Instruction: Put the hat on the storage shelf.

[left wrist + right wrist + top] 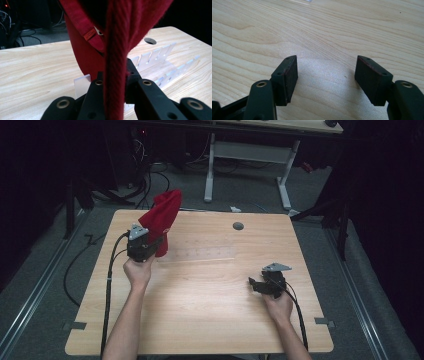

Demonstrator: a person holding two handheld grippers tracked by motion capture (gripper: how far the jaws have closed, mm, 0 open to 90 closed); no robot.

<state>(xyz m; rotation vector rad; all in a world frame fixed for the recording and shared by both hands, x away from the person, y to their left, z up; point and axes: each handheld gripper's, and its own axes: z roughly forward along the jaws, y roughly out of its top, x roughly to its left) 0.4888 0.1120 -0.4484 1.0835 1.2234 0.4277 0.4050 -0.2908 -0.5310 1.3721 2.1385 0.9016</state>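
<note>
The wooden counter (200, 300) takes up most of the high view, pale and bare across its near half; a dark round cable hole (238, 226) sits toward its far edge, right of centre. A clear acrylic rack (160, 62) with upright dividers lies flat on the counter's middle, faint from above and plainer in the left gripper view, where its slots run off to the right behind the cloth. The red knitted hat (162, 217) is held up over the far left part of the counter, its body rising above the left tongs (150, 247) and tilting toward the far edge; close up, a thick ribbed fold of it (115, 75) runs straight down between the black jaws, which are clamped tight on it, and a small orange label (89, 34) shows on its hem. The right tongs (256, 285) rest low near the counter's right side, well apart from the hat; their jaws stand wide apart with bare wood between the pads (288, 77).
</note>
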